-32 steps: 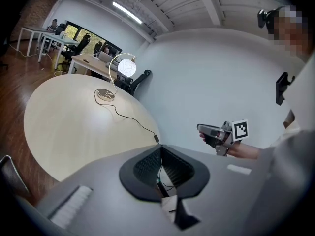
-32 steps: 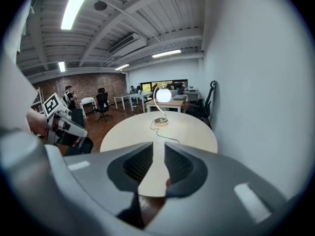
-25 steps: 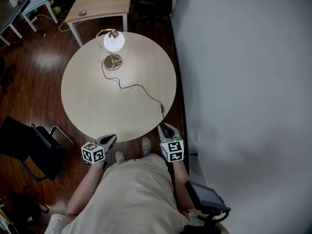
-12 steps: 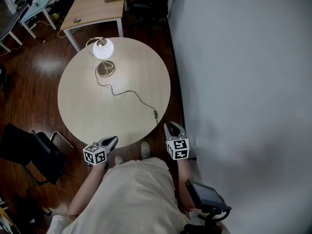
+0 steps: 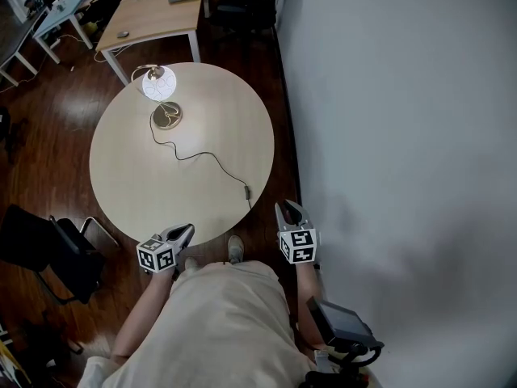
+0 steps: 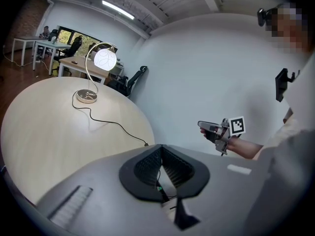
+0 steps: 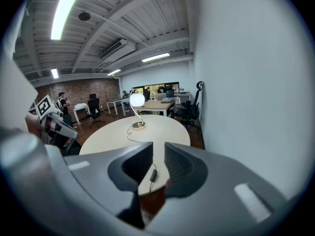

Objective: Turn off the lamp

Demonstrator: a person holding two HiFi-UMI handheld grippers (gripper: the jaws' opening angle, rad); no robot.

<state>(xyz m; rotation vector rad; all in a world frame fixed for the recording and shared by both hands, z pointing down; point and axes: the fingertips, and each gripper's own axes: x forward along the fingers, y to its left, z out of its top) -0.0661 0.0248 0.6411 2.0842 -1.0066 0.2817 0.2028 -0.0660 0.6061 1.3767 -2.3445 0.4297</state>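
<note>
The lamp stands at the far left of the round table (image 5: 145, 184), its globe (image 5: 158, 82) lit above a brass base (image 5: 169, 116). A black cord (image 5: 202, 156) runs to an inline switch (image 5: 247, 192) near the table's near right edge. My right gripper (image 5: 289, 211) hangs off that edge, right of the switch, open by a narrow gap with nothing in it. The switch (image 7: 153, 175) shows through that gap in the right gripper view. My left gripper (image 5: 184, 231) is shut and empty below the near edge. The left gripper view shows the lamp (image 6: 105, 59) and the right gripper (image 6: 202, 125).
A plain wall (image 5: 404, 136) runs close along the right. A black chair (image 5: 48, 249) stands at the table's left. A wooden desk (image 5: 153, 14) and an office chair (image 5: 242, 6) lie beyond it. A black device (image 5: 343, 326) sits by my right elbow.
The table has slid away and left in the head view. My right gripper, earlier beside the switch at the table edge, now stands farther right of it. The lamp stays lit.
</note>
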